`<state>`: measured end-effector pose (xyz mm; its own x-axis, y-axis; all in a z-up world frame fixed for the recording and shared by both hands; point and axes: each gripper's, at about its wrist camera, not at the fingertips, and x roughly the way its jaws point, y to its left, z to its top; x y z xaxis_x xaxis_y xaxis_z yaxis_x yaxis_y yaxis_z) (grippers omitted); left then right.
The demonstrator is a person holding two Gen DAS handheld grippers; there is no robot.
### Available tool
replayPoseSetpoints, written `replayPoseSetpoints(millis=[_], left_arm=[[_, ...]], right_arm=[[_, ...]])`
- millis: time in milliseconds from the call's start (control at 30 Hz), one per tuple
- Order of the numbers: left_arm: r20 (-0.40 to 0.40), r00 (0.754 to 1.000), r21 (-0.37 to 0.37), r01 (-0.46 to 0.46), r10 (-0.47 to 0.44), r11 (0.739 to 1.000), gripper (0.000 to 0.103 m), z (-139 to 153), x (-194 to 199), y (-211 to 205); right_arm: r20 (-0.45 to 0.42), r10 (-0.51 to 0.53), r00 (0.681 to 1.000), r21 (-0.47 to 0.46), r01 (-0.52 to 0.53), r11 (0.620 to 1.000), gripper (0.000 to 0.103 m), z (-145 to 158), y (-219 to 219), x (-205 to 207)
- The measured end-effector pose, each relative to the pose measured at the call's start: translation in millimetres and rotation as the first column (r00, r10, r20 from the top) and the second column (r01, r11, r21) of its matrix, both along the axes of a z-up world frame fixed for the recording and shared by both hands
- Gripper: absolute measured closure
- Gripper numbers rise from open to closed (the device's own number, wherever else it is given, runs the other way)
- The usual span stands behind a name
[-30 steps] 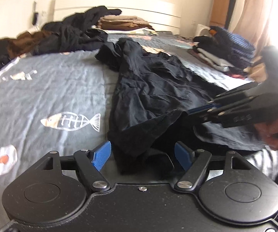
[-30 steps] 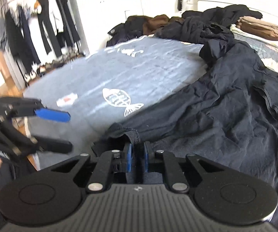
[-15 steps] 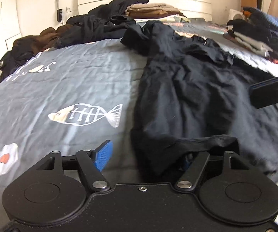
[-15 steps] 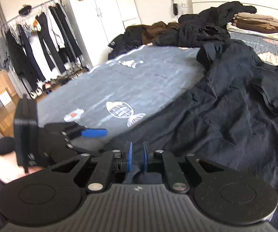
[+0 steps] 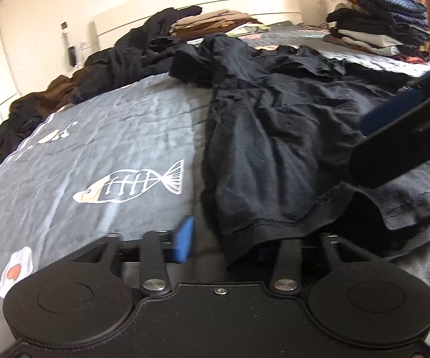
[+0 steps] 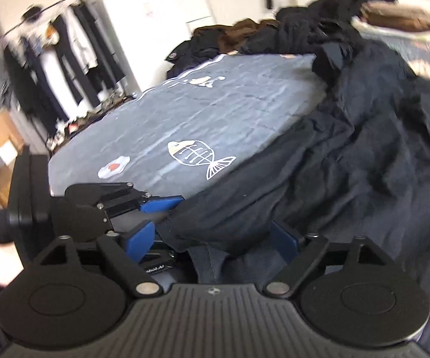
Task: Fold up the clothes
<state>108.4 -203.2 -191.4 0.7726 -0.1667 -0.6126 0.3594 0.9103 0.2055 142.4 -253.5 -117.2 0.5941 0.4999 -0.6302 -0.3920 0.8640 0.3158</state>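
where the grey bedspread (image 5: 101, 137) with its fish-skeleton print (image 5: 131, 183) runs to the near edge of the bed, a black garment (image 5: 274, 137) lies spread lengthwise, its hem at the near end and its upper part toward the headboard (image 5: 203, 6).

left gripper (image 5: 224, 238): jaws apart; the left blue pad stands clear over the bedspread, the other finger is hidden under the hem, so contact there cannot be told. in the right wrist view the left gripper (image 6: 152, 208) lies low beside the garment's near corner.

right gripper (image 6: 215, 238): its jaws have just been opening and stand wide; the hem (image 6: 212, 253) lies loose between the blue pads, neither pressing on it.

other items: heap of dark and brown clothes (image 5: 74, 89) at the far left; folded stack (image 5: 379, 26) at the far right; folded tan pile (image 5: 215, 21) by the headboard; clothes rack (image 6: 56, 59), blurred, beyond the bed.
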Motion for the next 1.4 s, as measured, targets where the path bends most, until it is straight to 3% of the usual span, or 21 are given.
replayPoseSetpoints(millis=[33,67,133,200,300,400,467,500,600,667,800,833,933,1033,1100,1167,1233,1400], left_arm=[[-0.01,1.0,-0.005,-0.02,0.02,1.0,0.001,-3.2,1.5,2.9],[-0.02,0.999,-0.009,-0.041,0.041,0.999,0.0,-6.3,2.9,5.8],[-0.065,0.995,-0.088,-0.077,0.071,0.993,0.0,-11.5,5.7,16.6],[-0.065,0.994,-0.118,-0.096,0.089,0.988,0.0,-12.9,3.4,20.5],[-0.034,0.995,-0.119,-0.097,0.093,0.988,0.0,-14.8,-4.3,19.8],[0.019,0.999,-0.159,-0.033,0.037,0.987,0.0,-21.1,-16.7,24.2],[0.025,1.0,-0.143,0.007,-0.004,0.99,0.0,-21.9,-20.8,23.6],[0.011,1.0,-0.112,0.012,-0.011,0.994,0.0,-19.3,-17.9,19.5],[-0.043,0.999,-0.006,0.025,-0.026,1.0,0.0,-9.5,-5.1,3.2],[-0.044,0.999,0.022,0.004,-0.003,1.0,0.0,-3.8,-3.3,-1.6],[0.071,0.997,0.002,0.037,-0.037,0.999,0.0,1.1,-14.1,-0.1],[0.064,0.997,-0.016,0.033,-0.032,0.999,0.003,0.3,-11.4,0.3],[-0.014,1.0,-0.078,0.019,-0.02,0.997,0.039,-4.3,2.9,1.9],[-0.057,0.998,-0.147,0.025,-0.034,0.989,0.056,-4.4,8.4,5.0],[-0.058,0.997,-0.14,0.036,-0.044,0.989,0.062,-1.7,7.5,4.9],[-0.05,0.997,-0.132,0.044,-0.051,0.99,0.079,2.1,5.9,6.0],[-0.039,0.998,-0.139,0.037,-0.043,0.99,0.085,8.7,5.9,12.0],[0.033,0.999,-0.169,0.031,-0.026,0.985,0.088,40.4,5.1,34.1]], right_arm=[[-0.019,-0.01,1.0,0.0,0.01,1.0,0.012,-2.4,0.7,2.1],[-0.042,-0.019,0.999,-0.001,0.019,1.0,0.011,-5.3,1.0,5.0],[-0.083,-0.043,0.996,0.022,0.045,0.999,0.011,-12.0,-1.4,9.1],[-0.094,-0.064,0.994,0.039,0.068,0.997,0.011,-16.3,-4.6,9.1],[-0.02,-0.09,0.996,0.01,0.09,0.996,0.011,-12.2,-4.9,1.6],[-0.024,-0.13,0.991,0.084,0.131,0.988,0.011,-9.9,-12.4,-1.3],[-0.056,-0.124,0.991,0.104,0.129,0.986,0.011,-8.1,-14.6,0.6],[-0.057,-0.105,0.993,0.049,0.108,0.993,0.011,-3.8,-10.2,3.3],[0.048,-0.102,0.994,-0.112,0.107,0.988,0.011,10.5,3.8,-2.4],[0.047,-0.117,0.992,-0.076,0.121,0.99,0.011,15.1,0.2,-3.6],[0.002,-0.155,0.988,-0.046,0.155,0.987,0.011,13.9,-5.7,-0.4],[0.0,-0.16,0.987,-0.049,0.16,0.986,0.011,13.3,-6.0,0.2],[-0.001,-0.171,0.985,-0.047,0.17,0.984,0.011,11.5,-6.3,2.0],[0.034,-0.129,0.991,-0.061,0.131,0.99,0.011,13.2,-2.9,-2.4],[0.077,-0.105,0.991,-0.102,0.113,0.988,0.011,14.4,2.7,-6.3],[0.094,-0.096,0.991,-0.123,0.108,0.987,0.011,13.8,6.1,-7.3],[0.073,-0.099,0.992,-0.098,0.106,0.99,0.012,11.3,3.7,-5.1],[0.05,-0.124,0.991,-0.115,0.129,0.985,0.013,4.5,0.4,-1.9]])
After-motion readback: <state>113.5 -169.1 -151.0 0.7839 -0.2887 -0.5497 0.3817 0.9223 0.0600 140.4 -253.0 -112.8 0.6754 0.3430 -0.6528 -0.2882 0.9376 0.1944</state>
